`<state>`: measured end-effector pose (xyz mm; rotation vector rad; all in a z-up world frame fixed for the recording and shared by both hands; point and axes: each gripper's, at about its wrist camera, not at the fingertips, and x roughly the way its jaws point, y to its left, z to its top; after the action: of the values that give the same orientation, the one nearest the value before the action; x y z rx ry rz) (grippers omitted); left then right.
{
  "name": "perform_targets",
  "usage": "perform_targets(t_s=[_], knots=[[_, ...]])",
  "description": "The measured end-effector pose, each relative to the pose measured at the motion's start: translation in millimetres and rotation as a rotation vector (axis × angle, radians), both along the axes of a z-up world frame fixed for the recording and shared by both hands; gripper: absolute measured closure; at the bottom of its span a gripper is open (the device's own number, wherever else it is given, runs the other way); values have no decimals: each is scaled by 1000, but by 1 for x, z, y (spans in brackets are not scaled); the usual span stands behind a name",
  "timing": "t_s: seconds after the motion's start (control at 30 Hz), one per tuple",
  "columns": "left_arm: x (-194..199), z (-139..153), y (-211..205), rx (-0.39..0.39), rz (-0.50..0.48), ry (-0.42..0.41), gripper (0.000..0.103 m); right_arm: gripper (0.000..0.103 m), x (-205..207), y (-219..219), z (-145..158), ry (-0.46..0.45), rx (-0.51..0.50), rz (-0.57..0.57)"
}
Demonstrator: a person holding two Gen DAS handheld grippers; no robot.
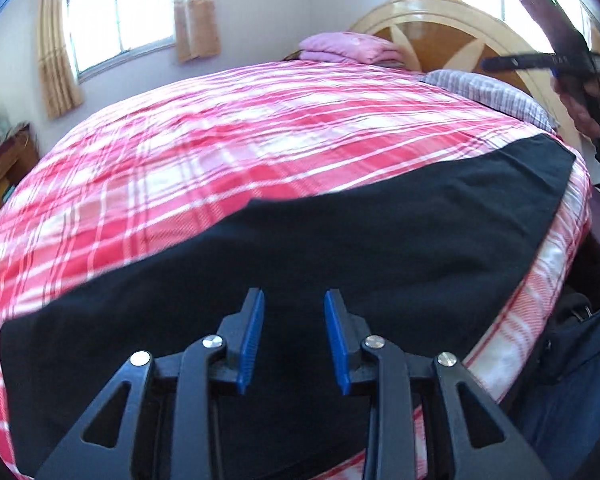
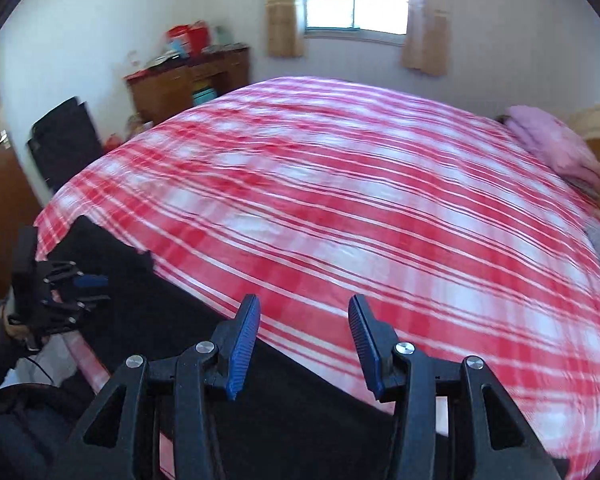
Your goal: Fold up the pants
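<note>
The black pants [image 1: 320,248] lie flat along the near edge of the bed, spread from lower left to upper right in the left wrist view. My left gripper [image 1: 294,300] hovers open and empty above their middle. My right gripper [image 2: 302,304] is open and empty above the pants' [image 2: 204,344] far edge, where black cloth meets the bedspread. The right gripper also shows at the far right of the left wrist view [image 1: 500,65]. The left gripper also shows small at the left of the right wrist view [image 2: 88,290].
The bed carries a red and white plaid bedspread [image 1: 220,140]. Folded pink cloth [image 1: 352,48] and a striped pillow [image 1: 488,90] lie by the wooden headboard [image 1: 432,20]. A wooden dresser [image 2: 188,80] stands by the wall. A dark bag [image 1: 572,340] sits beside the bed.
</note>
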<state>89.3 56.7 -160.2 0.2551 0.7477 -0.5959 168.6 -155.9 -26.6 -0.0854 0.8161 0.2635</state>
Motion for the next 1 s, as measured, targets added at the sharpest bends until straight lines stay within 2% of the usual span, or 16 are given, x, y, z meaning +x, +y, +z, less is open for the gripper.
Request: perform_targets(t_s=[0.1, 0.17, 0.2, 0.27, 0.37, 0.47, 0.6, 0.8, 0.83, 0.9, 0.97, 1.0], knots=[[-2, -12, 2, -7, -11, 19, 69, 55, 29, 45, -6, 34, 16, 78], [-7, -15, 0, -26, -25, 32, 63, 55, 46, 71, -13, 70, 49, 123], [-8, -15, 1, -32, -30, 43, 56, 55, 56, 86, -19, 85, 65, 147], [-13, -16, 0, -14, -51, 36, 53, 55, 73, 109, -30, 116, 95, 175], [-20, -16, 1, 0, -66, 13, 53, 55, 98, 138, -54, 217, 223, 190], [-18, -17, 7, -32, -66, 22, 53, 55, 112, 160, -76, 306, 309, 196], [-22, -19, 3, -4, -79, 6, 53, 55, 123, 180, -106, 420, 367, 171], [-21, -19, 6, -9, -94, 9, 53, 56, 130, 182, -127, 539, 492, 149], [-21, -19, 6, -8, -97, 11, 53, 58, 131, 184, -130, 558, 505, 149], [-20, -19, 6, -7, -104, 16, 53, 74, 133, 186, -138, 597, 525, 140], [-19, -19, 7, -7, -110, 20, 53, 78, 135, 186, -143, 614, 531, 126], [-20, -19, 7, -7, -111, 20, 53, 87, 135, 186, -145, 614, 528, 110]])
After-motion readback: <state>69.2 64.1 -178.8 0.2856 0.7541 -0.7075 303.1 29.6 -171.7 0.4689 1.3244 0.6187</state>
